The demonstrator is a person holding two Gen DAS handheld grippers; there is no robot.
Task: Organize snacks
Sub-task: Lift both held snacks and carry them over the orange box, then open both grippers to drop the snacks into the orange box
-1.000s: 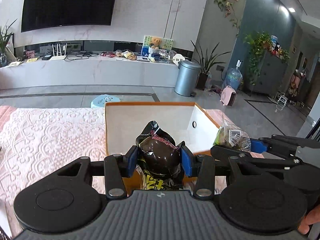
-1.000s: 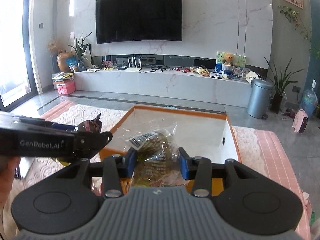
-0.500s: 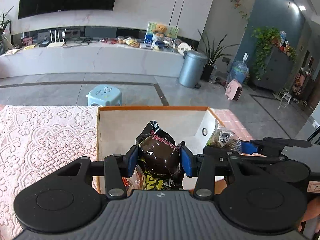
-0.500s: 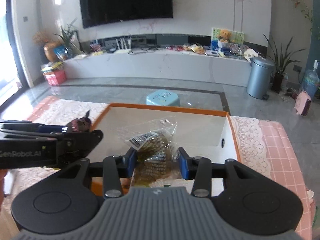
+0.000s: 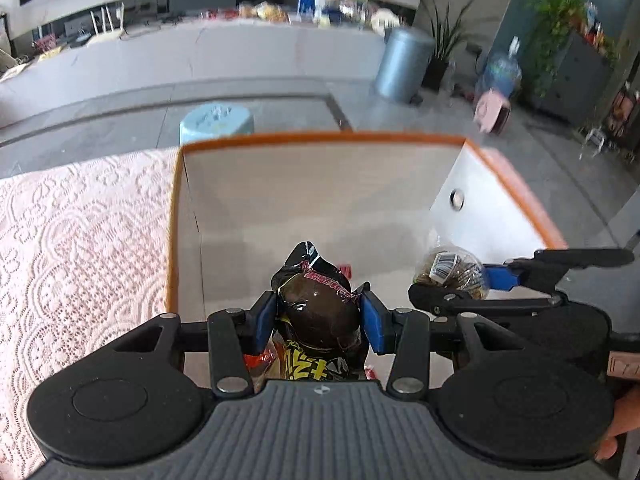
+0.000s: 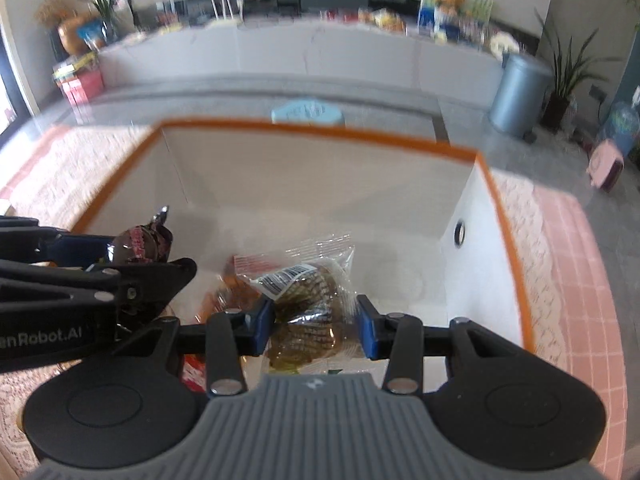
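my left gripper clamps a dark brown snack pack | below: orange-rimmed white box | right gripper alongside, gripping clear cookie packet

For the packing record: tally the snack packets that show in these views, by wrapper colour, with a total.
Dark brown wrapper, in the left gripper: 1
Clear wrapper, in the right gripper: 1
Orange-red wrappers lying in the orange-rimmed box: at least 2, partly hidden
Total: at least 4
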